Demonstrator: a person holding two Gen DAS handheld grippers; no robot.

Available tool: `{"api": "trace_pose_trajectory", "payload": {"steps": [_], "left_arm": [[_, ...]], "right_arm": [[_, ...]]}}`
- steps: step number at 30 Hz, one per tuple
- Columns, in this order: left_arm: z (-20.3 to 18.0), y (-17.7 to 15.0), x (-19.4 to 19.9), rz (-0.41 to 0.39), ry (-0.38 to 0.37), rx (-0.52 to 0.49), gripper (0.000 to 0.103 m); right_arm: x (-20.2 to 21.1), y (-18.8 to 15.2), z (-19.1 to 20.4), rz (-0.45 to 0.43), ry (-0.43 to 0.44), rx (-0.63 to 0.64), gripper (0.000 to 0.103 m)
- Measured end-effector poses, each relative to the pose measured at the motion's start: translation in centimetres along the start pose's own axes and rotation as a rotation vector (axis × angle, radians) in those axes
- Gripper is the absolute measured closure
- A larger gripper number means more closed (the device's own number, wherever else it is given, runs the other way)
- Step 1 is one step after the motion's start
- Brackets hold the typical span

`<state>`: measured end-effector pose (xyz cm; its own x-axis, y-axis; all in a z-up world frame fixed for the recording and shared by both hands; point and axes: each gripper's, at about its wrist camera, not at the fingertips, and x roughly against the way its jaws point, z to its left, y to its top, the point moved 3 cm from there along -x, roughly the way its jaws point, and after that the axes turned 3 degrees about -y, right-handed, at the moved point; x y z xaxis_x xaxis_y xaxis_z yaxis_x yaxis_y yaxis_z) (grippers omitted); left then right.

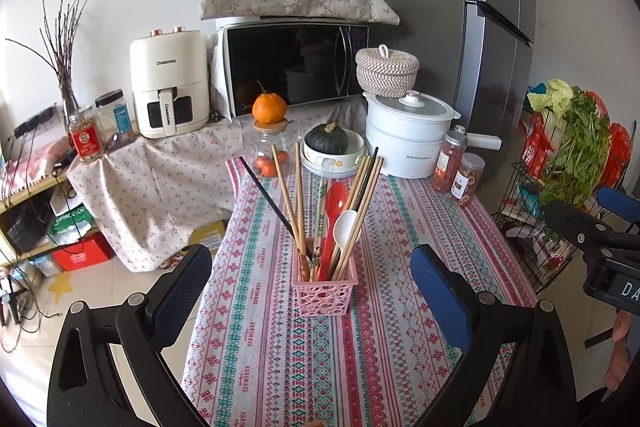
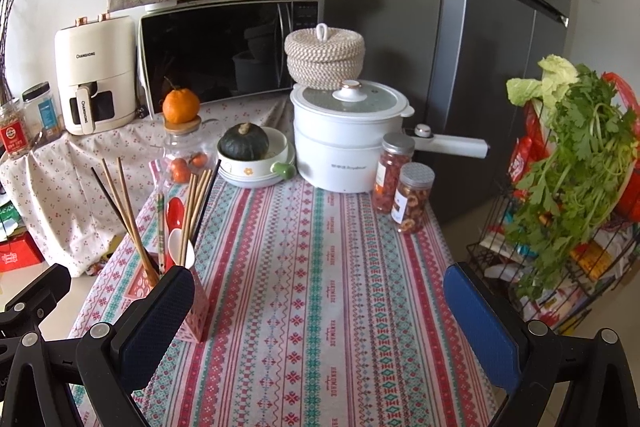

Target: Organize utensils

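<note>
A pink perforated holder [image 1: 325, 291] stands on the patterned tablecloth [image 1: 400, 247]. It holds several wooden chopsticks [image 1: 362, 203], a black chopstick [image 1: 266, 197], a red spoon [image 1: 335, 207] and a white spoon [image 1: 345, 227]. My left gripper [image 1: 316, 279] is open and empty, with its fingers either side of the holder and nearer the camera. In the right wrist view the holder [image 2: 196, 311] stands at the left, partly hidden behind the left finger. My right gripper [image 2: 320, 299] is open and empty over the tablecloth [image 2: 320, 267].
At the table's far end stand a white electric pot [image 2: 344, 143], a bowl with a green squash [image 2: 252, 155], a glass jar [image 2: 184, 151] topped by an orange, and two snack jars [image 2: 404, 187]. A wire rack of greens [image 2: 560, 207] stands right.
</note>
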<state>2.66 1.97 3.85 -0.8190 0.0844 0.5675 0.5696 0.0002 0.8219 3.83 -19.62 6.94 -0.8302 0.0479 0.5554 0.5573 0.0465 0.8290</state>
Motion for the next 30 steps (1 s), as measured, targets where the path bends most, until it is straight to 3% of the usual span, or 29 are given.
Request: {"api": "trace_pose_trajectory", "payload": {"steps": [30], "left_arm": [[-0.26,0.02,0.09,-0.002,-0.002,0.003,0.002]], "right_arm": [[0.02,0.14,0.12,0.001,-0.001,-0.008,0.001]]}}
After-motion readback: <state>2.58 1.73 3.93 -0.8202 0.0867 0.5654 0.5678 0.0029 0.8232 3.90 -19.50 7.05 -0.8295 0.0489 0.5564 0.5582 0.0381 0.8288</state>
